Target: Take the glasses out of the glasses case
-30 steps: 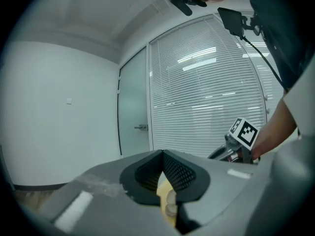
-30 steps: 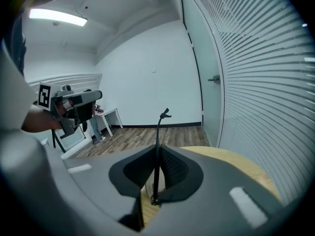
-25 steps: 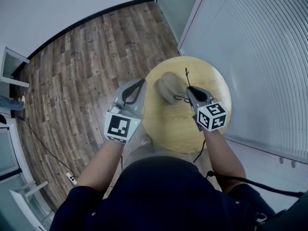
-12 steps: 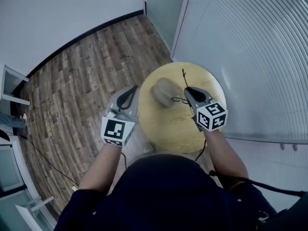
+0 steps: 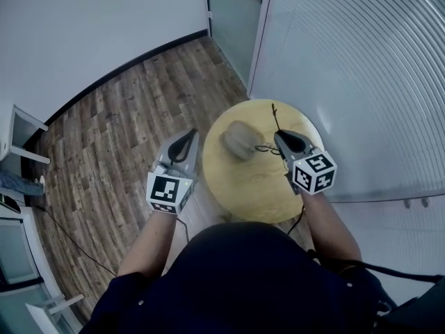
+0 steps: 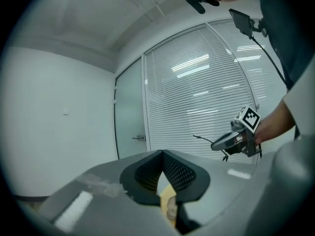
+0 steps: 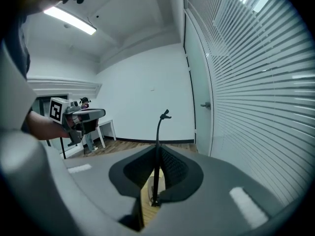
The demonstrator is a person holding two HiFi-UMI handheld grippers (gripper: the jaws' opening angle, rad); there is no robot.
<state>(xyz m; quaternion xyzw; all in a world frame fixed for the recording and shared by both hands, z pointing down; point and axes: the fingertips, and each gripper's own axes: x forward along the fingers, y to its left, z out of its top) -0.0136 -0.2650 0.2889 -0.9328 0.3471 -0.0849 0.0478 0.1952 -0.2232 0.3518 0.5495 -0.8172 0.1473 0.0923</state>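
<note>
A grey glasses case lies on the round wooden table, toward its far left. Thin black glasses hang just right of the case, one temple arm sticking out beyond. My right gripper is shut on the glasses; in the right gripper view the black temple arm rises from between the jaws of this gripper. My left gripper is shut and empty, left of the table's edge over the floor. In the left gripper view its closed tips point toward the right gripper.
Wood-plank floor surrounds the table. A slatted glass wall runs close along the table's right, with a glass door beyond. A white table or chair stands far left in the right gripper view. A black cable trails by my right arm.
My left gripper has drawn back leftward from the case, off the table's edge. The right gripper stays shut on the glasses beside the case.
</note>
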